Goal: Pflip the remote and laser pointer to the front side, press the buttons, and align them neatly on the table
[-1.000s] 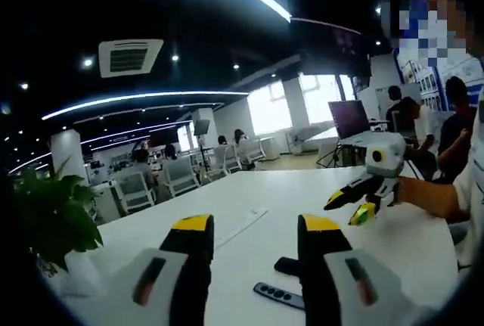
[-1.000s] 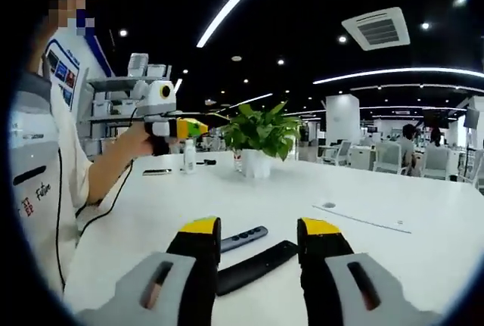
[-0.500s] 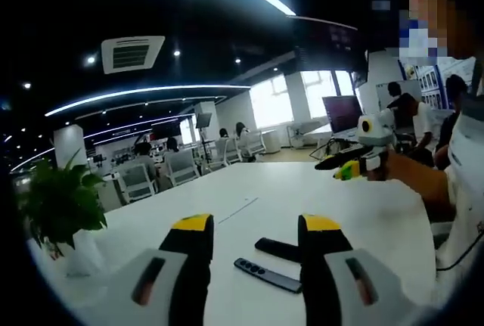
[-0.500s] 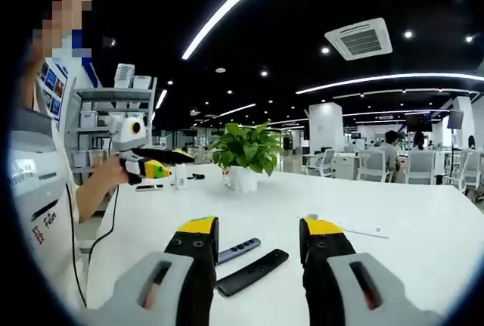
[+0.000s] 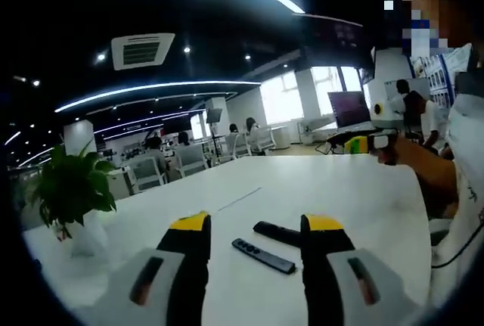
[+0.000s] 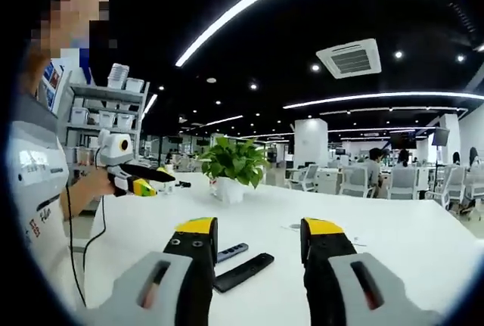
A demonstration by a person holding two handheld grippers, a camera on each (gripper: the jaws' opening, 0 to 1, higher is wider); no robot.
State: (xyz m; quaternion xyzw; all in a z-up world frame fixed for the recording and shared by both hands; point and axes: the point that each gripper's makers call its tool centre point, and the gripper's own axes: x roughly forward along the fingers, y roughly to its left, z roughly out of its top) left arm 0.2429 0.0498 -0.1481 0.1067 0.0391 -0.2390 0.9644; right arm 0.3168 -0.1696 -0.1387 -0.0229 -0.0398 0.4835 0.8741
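Hovering above the wide white counter [image 5: 340,197], both tools are held clear of the work, so my reading is that no step has yet begun: nothing is being flipped or pressed. The left hand-held gripper [image 5: 255,229] has its jaws spread and grasps nothing; the right hand-held gripper [image 6: 253,231] is likewise spread and empty.

Between the left jaws lie the two task items, side by side but not squared up. The longer black remote [image 5: 280,233] sits a little farther off, and the slimmer laser pointer [image 5: 262,256], its row of small buttons facing up, lies nearer. In the right gripper view the same pair appears low between the jaws, the remote [image 6: 243,272] showing a plain dark face and the laser pointer [image 6: 231,251] just beyond it.

Judging by that plain face, the remote likely needs turning over first. That calls for one tool to descend and close on a narrow edge, probably while the other steadies it.

A potted plant [image 6: 233,167] stands well away, as does a thin strip [image 5: 240,199] on the counter. Nothing blocks the approach; the flatness of both items against the surface is the main difficulty.
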